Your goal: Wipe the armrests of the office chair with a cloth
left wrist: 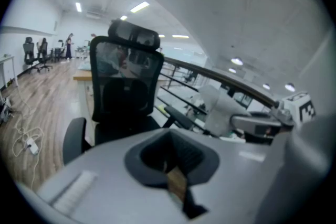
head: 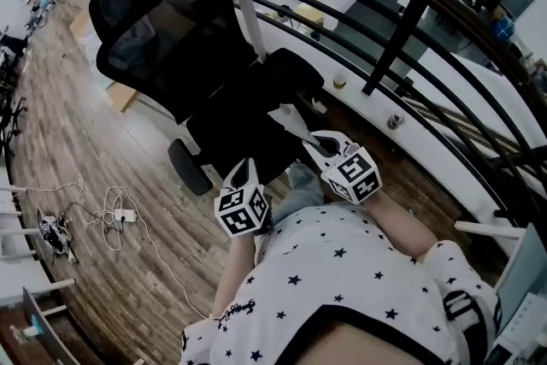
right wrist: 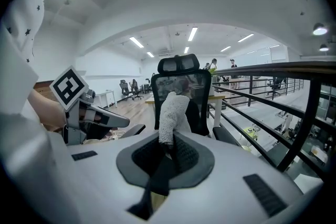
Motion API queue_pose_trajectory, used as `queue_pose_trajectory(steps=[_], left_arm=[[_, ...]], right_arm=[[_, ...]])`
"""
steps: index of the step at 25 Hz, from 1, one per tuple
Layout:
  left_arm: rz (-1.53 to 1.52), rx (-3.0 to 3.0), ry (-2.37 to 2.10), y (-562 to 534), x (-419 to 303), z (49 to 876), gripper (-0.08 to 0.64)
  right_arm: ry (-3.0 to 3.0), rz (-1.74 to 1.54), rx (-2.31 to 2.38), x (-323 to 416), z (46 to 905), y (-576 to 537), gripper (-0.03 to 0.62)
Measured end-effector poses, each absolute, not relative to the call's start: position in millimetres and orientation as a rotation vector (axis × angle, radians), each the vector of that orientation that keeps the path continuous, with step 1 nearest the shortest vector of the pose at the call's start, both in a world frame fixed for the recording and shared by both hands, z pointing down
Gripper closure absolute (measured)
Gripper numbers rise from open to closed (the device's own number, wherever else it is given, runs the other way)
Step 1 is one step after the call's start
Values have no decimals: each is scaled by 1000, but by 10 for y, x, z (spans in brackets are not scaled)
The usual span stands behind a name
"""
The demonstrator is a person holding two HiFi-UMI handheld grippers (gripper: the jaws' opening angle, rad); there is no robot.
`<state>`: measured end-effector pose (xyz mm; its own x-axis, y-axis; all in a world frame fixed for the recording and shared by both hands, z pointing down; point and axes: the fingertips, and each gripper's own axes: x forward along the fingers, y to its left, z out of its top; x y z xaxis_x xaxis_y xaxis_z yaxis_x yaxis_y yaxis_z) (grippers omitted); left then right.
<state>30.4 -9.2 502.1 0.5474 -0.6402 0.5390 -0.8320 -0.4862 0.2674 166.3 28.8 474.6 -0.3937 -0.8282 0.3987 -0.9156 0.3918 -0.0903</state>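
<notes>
A black mesh office chair (head: 171,30) stands in front of me, its seat (head: 248,120) toward me. One armrest (head: 189,166) shows at the lower left of the seat and the other (head: 297,64) at the railing side. My right gripper (head: 314,143) is shut on a white cloth (head: 289,117) that hangs over the seat's front, apart from both armrests. In the right gripper view the cloth (right wrist: 172,113) sticks up from the right gripper (right wrist: 168,152). My left gripper (head: 244,173) hovers near the seat's front edge, shut and holding nothing; the left gripper view shows the chair (left wrist: 125,86) beyond the left gripper (left wrist: 170,160).
A black railing (head: 402,38) with a wooden handrail curves close along the chair's right. White cables and a power strip (head: 115,216) lie on the wood floor at the left. A wooden desk (head: 120,94) stands behind the chair. People stand far off in the office.
</notes>
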Motion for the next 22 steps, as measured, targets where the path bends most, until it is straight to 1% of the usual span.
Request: queue_pose_trajectory(steps=[22], left_arm=[[504,2268,-1192,-143,283,5031,557]], right_arm=[[-2406,379,1481,1528,4683,213,565]])
